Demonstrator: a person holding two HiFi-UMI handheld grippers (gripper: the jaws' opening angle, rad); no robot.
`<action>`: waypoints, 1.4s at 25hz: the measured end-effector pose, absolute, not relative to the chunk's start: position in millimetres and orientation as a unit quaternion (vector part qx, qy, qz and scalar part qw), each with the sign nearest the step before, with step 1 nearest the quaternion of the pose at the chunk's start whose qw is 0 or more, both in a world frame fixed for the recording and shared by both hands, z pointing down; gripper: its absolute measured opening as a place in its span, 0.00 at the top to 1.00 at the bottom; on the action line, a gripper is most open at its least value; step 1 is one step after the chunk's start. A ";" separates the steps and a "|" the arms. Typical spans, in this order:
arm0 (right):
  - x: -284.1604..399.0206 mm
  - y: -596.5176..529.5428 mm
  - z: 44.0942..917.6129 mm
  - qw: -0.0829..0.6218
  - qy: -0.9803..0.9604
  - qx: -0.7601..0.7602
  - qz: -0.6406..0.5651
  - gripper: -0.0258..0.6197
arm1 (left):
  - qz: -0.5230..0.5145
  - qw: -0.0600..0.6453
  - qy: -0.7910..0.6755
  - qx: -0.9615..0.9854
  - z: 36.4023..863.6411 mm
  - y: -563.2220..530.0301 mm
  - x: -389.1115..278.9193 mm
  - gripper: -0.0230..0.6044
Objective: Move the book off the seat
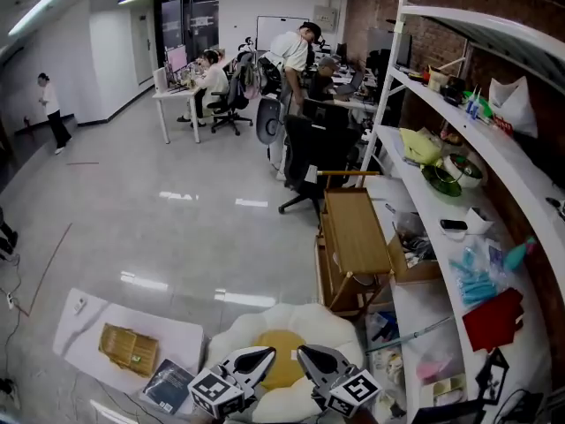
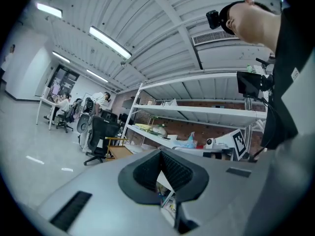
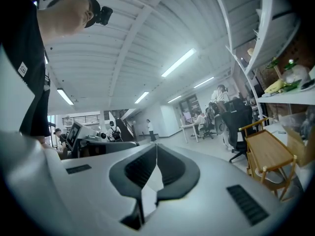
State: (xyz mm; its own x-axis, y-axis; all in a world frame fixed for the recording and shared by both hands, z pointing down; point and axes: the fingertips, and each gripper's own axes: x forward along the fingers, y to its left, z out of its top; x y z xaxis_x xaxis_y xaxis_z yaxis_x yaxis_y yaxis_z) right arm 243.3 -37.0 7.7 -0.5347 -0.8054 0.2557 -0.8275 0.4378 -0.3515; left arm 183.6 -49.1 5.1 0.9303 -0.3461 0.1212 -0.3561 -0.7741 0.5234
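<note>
- Item: book (image 1: 168, 385), thin, dark-covered, lying flat. The lower edge of the head view cut off part of it.
- Location: it lay on a white mat (image 1: 172, 336) on the floor, at about 8 o'clock from the seat (image 1: 265, 321). It was just beside the seat and not on it. A tan woven item (image 1: 128, 349) sat near it on the same mat, at its 10 o'clock.
- Seat: a flower-shaped white cushion with a yellow centre. No book showed on it, though your tongs hid its near part.
- Left tongs (image 1: 260, 358): jaws together with nothing between them, held above the seat's near edge.
- Right tongs (image 1: 311, 358): likewise together and empty, just beside the left pair at its 3 o'clock.
- Handling, as judged: the book looked light. It would be stiff across the cover but would sag and fan open if you pinched one corner. The cover looked smooth, so it could slip.
- Hold, as judged: the spine edge was your best place, with the jaws across the full thickness. As the book lay flat, you would have had to tip one edge up first.
- Status, as judged: the book appeared to be off the seat already.
</note>
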 end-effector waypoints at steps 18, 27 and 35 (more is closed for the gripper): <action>220.1 -57.5 -19.9 -0.005 -0.841 0.504 0.197 0.94 | -0.004 0.235 -0.187 0.954 -24.7 -79.3 151.4 0.95; 208.1 -59.6 -16.5 0.014 -0.849 0.496 0.183 0.94 | -0.010 0.240 -0.217 0.946 -22.2 -84.6 135.7 0.95; 209.2 -61.0 -12.3 0.006 -0.848 0.493 0.195 0.94 | -0.005 0.245 -0.225 0.943 -15.6 -83.1 135.6 0.95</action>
State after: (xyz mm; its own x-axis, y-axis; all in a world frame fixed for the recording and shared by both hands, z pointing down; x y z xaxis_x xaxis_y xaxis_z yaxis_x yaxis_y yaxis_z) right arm 209.2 -61.0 -12.3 -0.5145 -0.8332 0.2026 -0.8381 0.4388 -0.3240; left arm 135.6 -83.1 -15.6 0.8988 -0.4267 0.1002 -0.4215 -0.7788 0.4645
